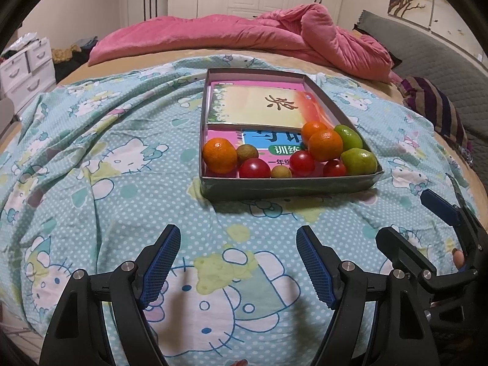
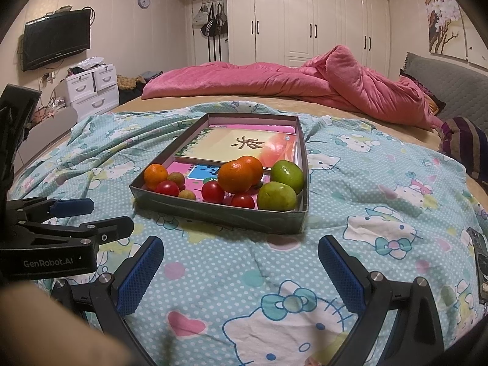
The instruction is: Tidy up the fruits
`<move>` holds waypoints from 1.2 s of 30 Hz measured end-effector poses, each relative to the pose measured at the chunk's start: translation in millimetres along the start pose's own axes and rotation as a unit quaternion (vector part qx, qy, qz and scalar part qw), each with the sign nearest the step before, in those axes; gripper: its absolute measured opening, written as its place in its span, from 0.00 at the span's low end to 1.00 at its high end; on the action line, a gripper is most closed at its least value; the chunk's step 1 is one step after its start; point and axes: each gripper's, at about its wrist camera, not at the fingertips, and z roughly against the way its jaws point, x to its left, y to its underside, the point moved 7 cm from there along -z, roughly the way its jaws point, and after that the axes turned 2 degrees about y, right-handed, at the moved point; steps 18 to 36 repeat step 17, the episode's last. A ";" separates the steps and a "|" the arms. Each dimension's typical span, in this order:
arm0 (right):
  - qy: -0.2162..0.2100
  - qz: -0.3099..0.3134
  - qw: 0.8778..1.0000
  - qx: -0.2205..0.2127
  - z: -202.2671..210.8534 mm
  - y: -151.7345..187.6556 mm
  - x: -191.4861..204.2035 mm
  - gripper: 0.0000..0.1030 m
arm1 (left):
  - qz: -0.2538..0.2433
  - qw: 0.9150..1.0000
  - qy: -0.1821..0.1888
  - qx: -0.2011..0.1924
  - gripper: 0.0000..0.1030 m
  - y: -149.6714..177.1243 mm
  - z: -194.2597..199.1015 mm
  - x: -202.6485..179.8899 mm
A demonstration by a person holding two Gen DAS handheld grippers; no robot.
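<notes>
A shallow grey box (image 1: 283, 186) (image 2: 219, 213) sits on the bed with books and fruit in it. At its near end lie oranges (image 1: 220, 156) (image 2: 236, 177), red tomatoes (image 1: 254, 167) (image 2: 212, 191), green fruits (image 1: 358, 161) (image 2: 276, 196) and small brownish fruits (image 1: 247, 152) (image 2: 176, 179). My left gripper (image 1: 238, 267) is open and empty, hovering above the sheet short of the box. My right gripper (image 2: 241, 273) is open and empty, also short of the box. The right gripper shows at the right edge of the left wrist view (image 1: 439, 210); the left gripper shows at the left of the right wrist view (image 2: 71, 206).
A Hello Kitty sheet (image 1: 122, 164) (image 2: 366, 183) covers the bed's near part. A pink duvet (image 1: 244, 39) (image 2: 305, 82) lies bunched behind the box. A striped cloth (image 1: 436, 103) lies at the right. White drawers (image 2: 91, 91) stand left of the bed.
</notes>
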 end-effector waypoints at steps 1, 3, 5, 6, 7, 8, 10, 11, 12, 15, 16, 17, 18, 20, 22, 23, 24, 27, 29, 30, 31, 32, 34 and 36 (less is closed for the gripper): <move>0.000 0.000 1.000 0.000 -0.2 0.1 -0.3 0.99 | 0.001 1.000 0.002 0.000 0.77 -0.1 0.0 -0.1; -0.001 -0.001 1.000 -0.001 -0.1 -0.3 -0.9 0.99 | 0.005 1.000 0.005 0.000 0.77 -0.6 0.1 0.6; 0.000 -0.001 1.000 -0.001 -0.5 -0.9 -2.0 0.99 | 0.011 1.000 0.006 -0.001 0.77 -1.6 0.0 2.7; 0.001 -0.002 1.000 -0.001 -0.5 -1.1 -2.7 0.99 | 0.013 1.000 0.003 0.000 0.77 -2.0 -0.5 4.4; 0.000 -0.004 1.000 -0.001 -0.6 -1.5 -3.9 0.99 | 0.015 1.000 -0.003 0.000 0.77 -2.4 -0.9 6.8; 0.001 -0.006 1.000 -0.001 -0.9 -1.9 -5.3 0.99 | 0.020 1.000 -0.011 0.000 0.77 -3.2 -1.5 10.7; 0.004 -0.011 1.000 -0.002 -2.3 -3.6 -9.6 0.99 | 0.027 0.999 -0.020 0.000 0.77 -5.0 -2.8 16.9; 0.004 -0.014 1.000 -0.003 -2.9 -4.6 -11.6 0.99 | 0.033 0.999 -0.022 0.001 0.77 -6.5 -3.8 21.1; 0.006 -0.016 1.000 -0.004 -3.6 -6.1 -13.9 0.99 | 0.037 0.999 -0.022 0.002 0.77 -7.3 -4.5 23.4; 0.015 -0.025 1.000 -0.006 -6.2 -11.1 -24.6 0.99 | 0.052 0.998 -0.022 0.000 0.77 -12.5 -6.7 34.4; 0.019 -0.031 0.999 -0.006 -6.9 -12.8 -28.9 0.99 | 0.061 0.998 -0.023 -0.003 0.77 -15.0 -7.0 40.0; 0.023 -0.038 0.999 -0.007 -7.8 -14.8 -35.3 0.99 | 0.074 0.997 -0.022 -0.008 0.77 -19.3 -7.6 48.3; 0.023 -0.038 0.999 -0.007 -7.8 -14.8 -35.3 0.99 | 0.074 0.997 -0.022 -0.008 0.77 -19.3 -7.6 48.3; 0.023 -0.038 0.999 -0.007 -7.8 -14.8 -35.3 0.99 | 0.074 0.997 -0.022 -0.008 0.77 -19.3 -7.6 48.3; 0.023 -0.038 0.999 -0.007 -7.8 -14.8 -35.3 0.99 | 0.074 0.997 -0.022 -0.008 0.77 -19.3 -7.6 48.3; 0.023 -0.038 0.999 -0.007 -7.8 -14.8 -35.3 0.99 | 0.074 0.997 -0.022 -0.008 0.77 -19.3 -7.6 48.3; 0.023 -0.038 0.999 -0.007 -7.8 -14.8 -35.3 0.99 | 0.074 0.997 -0.022 -0.008 0.77 -19.3 -7.6 48.3; 0.023 -0.038 0.999 -0.007 -7.8 -14.8 -35.3 0.99 | 0.074 0.997 -0.022 -0.008 0.77 -19.3 -7.6 48.3; 0.023 -0.038 0.999 -0.007 -7.8 -14.8 -35.3 0.99 | 0.074 0.997 -0.022 -0.008 0.77 -19.3 -7.6 48.3; 0.023 -0.038 0.999 -0.007 -7.8 -14.8 -35.3 0.99 | 0.074 0.997 -0.022 -0.008 0.77 -19.3 -7.6 48.3; 0.023 -0.038 0.999 -0.007 -7.8 -14.8 -35.3 0.99 | 0.074 0.997 -0.022 -0.008 0.77 -19.3 -7.6 48.3; 0.023 -0.038 0.999 -0.007 -7.8 -14.8 -35.3 0.99 | 0.074 0.997 -0.022 -0.008 0.77 -19.3 -7.6 48.3; 0.023 -0.038 0.999 -0.007 -7.8 -14.8 -35.3 0.99 | 0.074 0.997 -0.022 -0.008 0.77 -19.3 -7.6 48.3; 0.023 -0.038 0.999 -0.007 -7.8 -14.8 -35.3 0.99 | 0.074 0.997 -0.022 -0.008 0.77 -19.3 -7.6 48.3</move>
